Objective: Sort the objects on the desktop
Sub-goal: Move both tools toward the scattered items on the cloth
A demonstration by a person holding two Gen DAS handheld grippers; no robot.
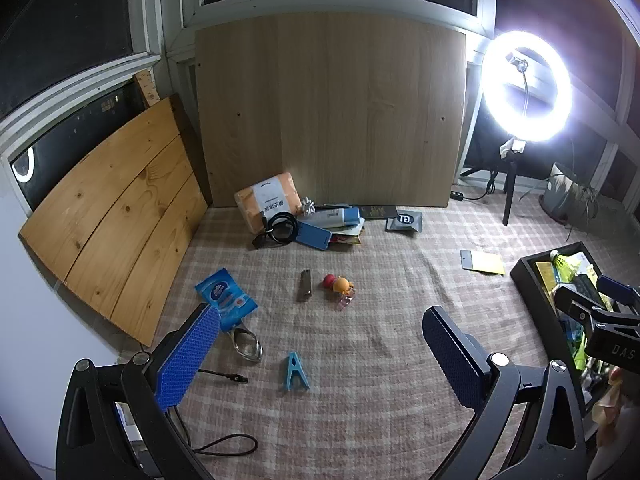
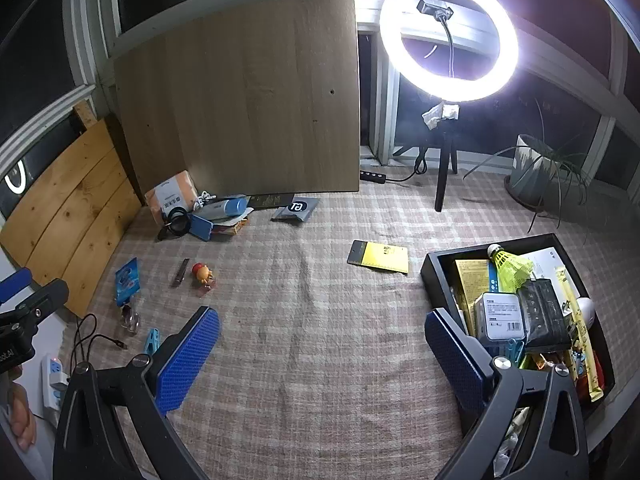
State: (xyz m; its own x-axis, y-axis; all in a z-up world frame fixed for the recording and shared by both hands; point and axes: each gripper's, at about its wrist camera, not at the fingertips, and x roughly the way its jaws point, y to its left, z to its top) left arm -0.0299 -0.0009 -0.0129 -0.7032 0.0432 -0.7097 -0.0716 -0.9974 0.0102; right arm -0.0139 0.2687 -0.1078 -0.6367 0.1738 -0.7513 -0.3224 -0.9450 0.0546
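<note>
Black tray [image 2: 434, 276] full — right view.

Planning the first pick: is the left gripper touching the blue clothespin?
Apart. The left wrist view shows the clothespin lying on the cloth between the left gripper's open jaws, clear of both.

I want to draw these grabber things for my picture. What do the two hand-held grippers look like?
Both look alike. The left hand-held gripper has two flat blue pads with a bumpy dotted texture, set on black angular arms joined by round silver bolts. The right hand-held gripper has the same blue pads on black arms. White lettering shows on its black body in the left wrist view.
</note>
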